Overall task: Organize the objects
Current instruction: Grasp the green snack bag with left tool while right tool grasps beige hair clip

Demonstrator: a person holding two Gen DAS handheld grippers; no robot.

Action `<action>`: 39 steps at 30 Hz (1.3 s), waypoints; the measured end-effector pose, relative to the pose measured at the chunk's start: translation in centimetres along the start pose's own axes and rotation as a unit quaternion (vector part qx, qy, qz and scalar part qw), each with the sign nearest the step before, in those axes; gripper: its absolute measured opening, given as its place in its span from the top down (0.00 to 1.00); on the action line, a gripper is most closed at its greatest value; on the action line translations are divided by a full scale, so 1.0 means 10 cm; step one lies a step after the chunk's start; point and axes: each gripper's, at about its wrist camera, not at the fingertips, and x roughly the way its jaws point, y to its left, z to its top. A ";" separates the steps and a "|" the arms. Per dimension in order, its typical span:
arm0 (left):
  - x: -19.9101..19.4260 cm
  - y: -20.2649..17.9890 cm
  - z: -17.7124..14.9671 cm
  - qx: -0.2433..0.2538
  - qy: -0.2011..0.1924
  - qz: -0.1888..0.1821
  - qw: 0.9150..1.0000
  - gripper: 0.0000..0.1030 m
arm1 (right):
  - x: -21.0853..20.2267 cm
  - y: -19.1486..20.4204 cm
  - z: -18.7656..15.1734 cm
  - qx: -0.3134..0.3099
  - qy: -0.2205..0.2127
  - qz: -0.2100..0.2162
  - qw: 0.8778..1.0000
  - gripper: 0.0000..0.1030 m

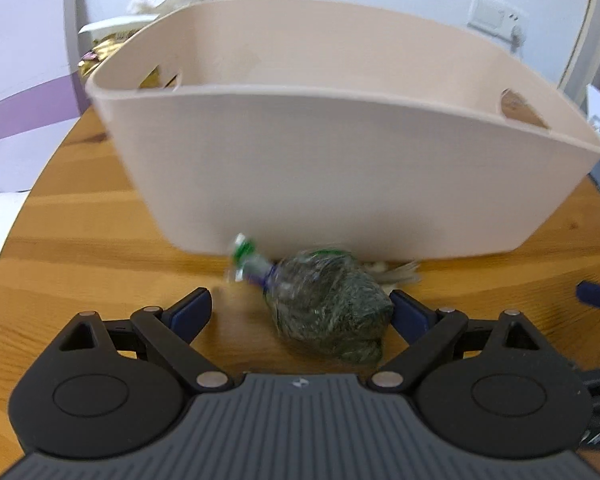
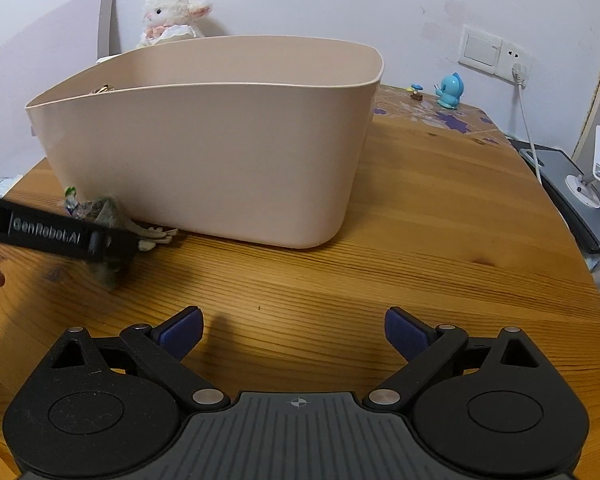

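While a beige plastic bin (image 1: pixel 340 176) stands on a round wooden table (image 2: pixel 440 240), a small clear bag of dark green dried stuff (image 1: pixel 332 312) lies just in front of its near wall. Around that bag the left gripper (image 1: pixel 300 312) has its jaws spread wide, right pad touching it. To the right, the right gripper (image 2: pixel 294 330) hovers over bare wood, jaws wide and holding nothing.

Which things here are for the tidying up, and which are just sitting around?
For the job:
- bin
- green bag, between the open left claw fingers
- pale bits by the bin
- right claw, open, over bare table

Just lying about:
- plush lamb
- blue toy
- tiny mushroom
- phone stand
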 end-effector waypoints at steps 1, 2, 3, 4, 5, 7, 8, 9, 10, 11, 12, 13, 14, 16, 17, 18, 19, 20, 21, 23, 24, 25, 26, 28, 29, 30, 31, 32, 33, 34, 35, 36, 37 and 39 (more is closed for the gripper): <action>0.01 0.05 -0.01 -0.003 0.002 0.004 1.000 0.08 | 0.01 0.01 0.01 -0.001 0.000 0.001 1.000 0.04; 0.00 0.10 -0.03 -0.007 0.003 0.006 1.000 0.08 | 0.02 0.02 0.02 -0.002 0.001 0.002 1.000 0.04; -0.01 0.16 -0.04 -0.011 0.000 0.007 1.000 0.08 | 0.03 0.03 0.03 -0.003 0.001 0.003 1.000 0.04; -0.02 0.22 -0.04 -0.014 -0.001 0.011 1.000 0.08 | 0.04 0.05 0.03 -0.004 0.001 0.005 1.000 0.04; -0.03 0.27 -0.05 -0.017 -0.001 0.016 1.000 0.08 | 0.06 0.08 0.04 -0.005 0.001 0.008 1.000 0.04; -0.05 0.39 -0.03 -0.022 -0.002 0.023 1.000 0.08 | 0.09 0.15 0.06 -0.006 0.002 0.015 1.000 0.04; -0.05 0.43 -0.03 -0.023 -0.002 0.024 0.999 0.08 | 0.10 0.18 0.06 -0.007 0.003 0.019 1.000 0.04; -0.06 0.47 -0.03 -0.023 -0.002 0.023 0.999 0.08 | 0.12 0.23 0.07 -0.009 0.004 0.023 1.000 0.04; -0.08 0.50 -0.04 -0.021 -0.002 0.022 1.000 0.08 | 0.14 0.27 0.08 -0.010 0.004 0.026 1.000 0.03; -0.08 0.53 -0.04 -0.019 -0.001 0.020 1.000 0.08 | 0.15 0.33 0.07 -0.011 0.004 0.027 1.000 0.01; -0.09 0.56 -0.05 -0.017 -0.001 0.019 1.000 0.08 | 0.17 0.37 0.08 -0.011 0.004 0.029 1.000 0.01; -0.09 0.59 -0.05 -0.015 -0.001 0.019 1.000 0.08 | 0.18 0.40 0.09 -0.009 0.003 0.030 0.999 0.00; -0.10 0.60 -0.05 -0.011 -0.001 0.020 1.000 0.08 | 0.21 0.44 0.10 -0.006 0.003 0.032 0.999 0.00; -0.10 0.61 -0.06 0.002 0.001 0.022 1.000 0.08 | 0.27 0.49 0.14 0.002 0.005 0.036 0.999 0.00; -0.09 0.62 -0.06 0.007 0.001 0.022 1.000 0.08 | 0.30 0.52 0.16 0.007 0.005 0.037 0.999 0.00; -0.08 0.64 -0.05 0.009 0.000 0.019 1.000 0.08 | 0.32 0.56 0.18 0.010 0.001 0.034 0.999 0.00; -0.08 0.66 -0.04 0.011 -0.001 0.017 1.000 0.09 | 0.34 0.58 0.20 0.013 0.000 0.034 0.999 0.00; -0.08 0.68 -0.04 0.011 -0.001 0.016 1.000 0.09 | 0.36 0.60 0.22 0.018 -0.002 0.033 0.999 0.00; -0.08 0.71 -0.04 0.012 -0.002 0.014 1.000 0.10 | 0.38 0.63 0.24 0.023 -0.005 0.034 0.999 0.00; -0.07 0.75 -0.03 0.015 -0.004 0.011 1.000 0.12 | 0.42 0.68 0.28 0.035 -0.009 0.032 0.999 0.00; -0.07 0.78 -0.03 0.017 -0.007 0.009 1.000 0.12 | 0.44 0.70 0.30 0.041 -0.011 0.032 0.999 0.00; -0.08 0.81 -0.04 0.019 -0.010 0.007 1.000 0.15 | 0.46 0.72 0.32 0.047 -0.013 0.032 0.998 0.00; -0.07 0.84 -0.04 0.020 -0.013 0.005 1.000 0.17 | 0.48 0.76 0.33 0.052 -0.015 0.032 0.998 0.00; -0.07 0.89 -0.04 0.021 -0.019 0.001 1.000 0.20 | 0.51 0.83 0.37 0.054 -0.016 0.027 0.998 0.00; -0.07 0.90 -0.03 0.023 -0.021 0.001 1.000 0.22 | 0.53 0.87 0.38 0.052 -0.016 0.021 0.998 0.00; -0.06 0.92 -0.02 0.026 -0.024 0.001 0.999 0.23 | 0.55 0.91 0.39 0.051 -0.016 0.016 0.998 0.00; -0.06 0.93 -0.02 0.029 -0.027 0.000 0.999 0.24 | 0.56 0.94 0.39 0.050 -0.018 0.010 0.999 0.00; -0.06 0.93 -0.01 0.031 -0.030 -0.003 0.999 0.26 | 0.57 0.97 0.39 0.050 -0.020 0.004 0.999 0.00; -0.05 0.94 -0.01 0.033 -0.033 -0.005 0.999 0.28 | 0.58 0.99 0.39 0.052 -0.022 -0.003 0.998 0.00; -0.05 0.95 0.00 0.035 -0.036 -0.008 0.999 0.31 | 0.59 1.01 0.38 0.053 -0.024 -0.006 0.998 0.01; -0.04 0.97 0.01 0.036 -0.039 -0.009 0.999 0.35 | 0.60 1.03 0.37 0.051 -0.026 -0.014 0.998 0.03; -0.04 0.97 0.02 0.037 -0.041 -0.011 0.998 0.38 | 0.60 1.05 0.37 0.050 -0.028 -0.022 0.998 0.04; -0.03 0.98 0.02 0.037 -0.042 -0.012 0.998 0.42 | 0.60 1.06 0.36 0.051 -0.031 -0.028 0.998 0.08; -0.03 1.00 0.03 0.036 -0.044 -0.013 0.998 0.48 | 0.56 1.04 0.32 0.056 -0.036 -0.033 0.997 0.16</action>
